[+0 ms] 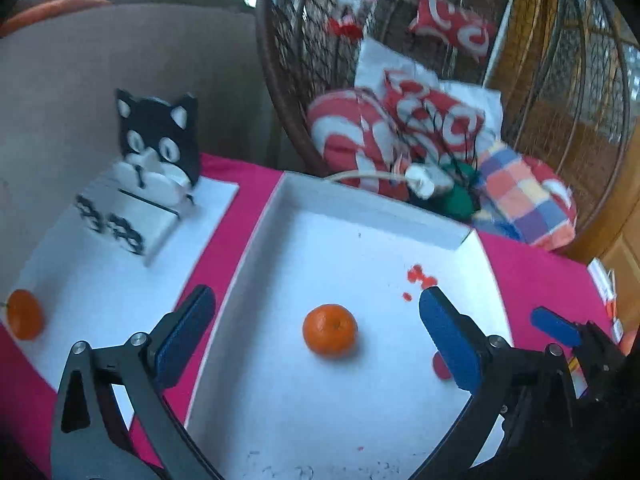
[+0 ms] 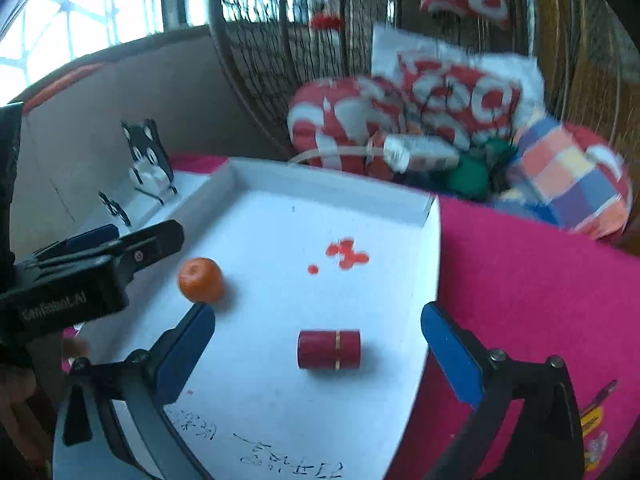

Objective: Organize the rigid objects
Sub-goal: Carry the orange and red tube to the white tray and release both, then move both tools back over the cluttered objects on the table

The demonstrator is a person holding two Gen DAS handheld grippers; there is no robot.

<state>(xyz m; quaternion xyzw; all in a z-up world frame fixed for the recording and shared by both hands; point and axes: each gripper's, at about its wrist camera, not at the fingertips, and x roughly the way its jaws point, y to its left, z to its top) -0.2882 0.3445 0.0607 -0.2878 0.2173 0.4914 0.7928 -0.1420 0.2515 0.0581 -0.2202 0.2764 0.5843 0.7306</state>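
In the left wrist view, the left claw (image 1: 318, 334) is seen spread wide, nothing pinched; a round orange tangerine (image 1: 330, 330) lies free between its blue pads on the floor of a shallow white cardboard tray (image 1: 372, 206). A 2nd tangerine (image 1: 25, 314) rests at 9 o'clock on a flat white board (image 1: 100, 280), well apart from the tray. At 11 o'clock on that board a black-and-white cat-shaped stand (image 1: 158, 140) is propped upright. Red paint-like spots (image 1: 420, 276) are seen on the tray floor at 2 o'clock from the tangerine. The tray and board are carried by a surface covered in magenta cloth (image 1: 536, 276).

In the right wrist view, the right claw (image 2: 318, 354) is likewise spread, with nothing gripped. A short dark-red cylinder with thin gold bands (image 2: 329, 350) lies on its side between the pads, touching neither. The tangerine sits at 10 o'clock from the cylinder, just beside the left claw's black body. Red-and-white cushions (image 2: 400, 116) are piled in a wicker hanging chair (image 2: 256, 40) at 12 o'clock.
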